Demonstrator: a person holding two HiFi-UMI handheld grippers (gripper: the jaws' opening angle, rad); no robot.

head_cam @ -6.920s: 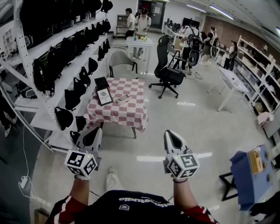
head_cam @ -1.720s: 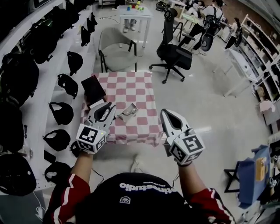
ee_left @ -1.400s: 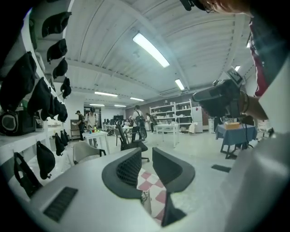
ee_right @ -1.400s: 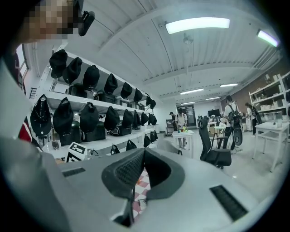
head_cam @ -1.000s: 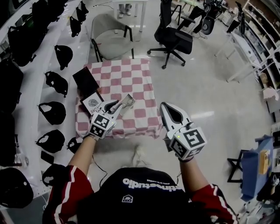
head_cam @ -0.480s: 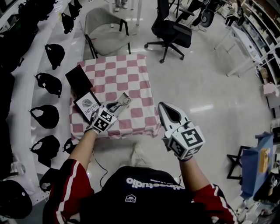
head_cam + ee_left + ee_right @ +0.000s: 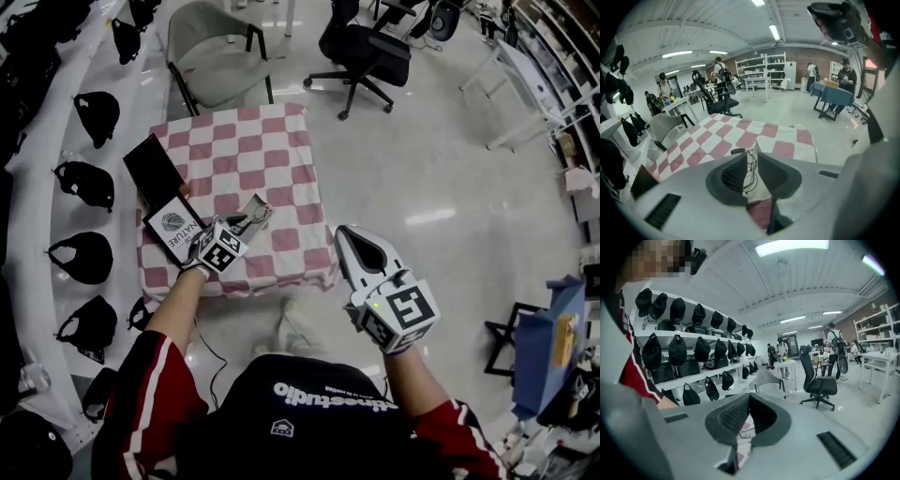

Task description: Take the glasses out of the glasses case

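Note:
An open grey glasses case [image 7: 258, 208] lies near the front of the table with the red-and-white checked cloth [image 7: 281, 155]. In the left gripper view thin wire-rimmed glasses [image 7: 749, 171] lie in the case [image 7: 761, 199]. My left gripper [image 7: 246, 222] hangs right over the case, its jaws a narrow gap apart [image 7: 751, 153], and the glasses show through that gap. I cannot tell if the jaws touch them. My right gripper [image 7: 342, 234] is shut and empty, held above the floor off the table's right front corner; its closed jaws [image 7: 749, 395] point toward the shelves.
A black tablet [image 7: 155, 167] and a white printed card [image 7: 175, 228] lie at the table's left edge. Shelves of black bags [image 7: 80, 183] run along the left. A grey chair [image 7: 211, 37] and a black office chair [image 7: 366, 56] stand beyond the table.
I have walked up to the table. My left gripper has reached forward and come down over the open case. The right gripper has stayed shut beside the table.

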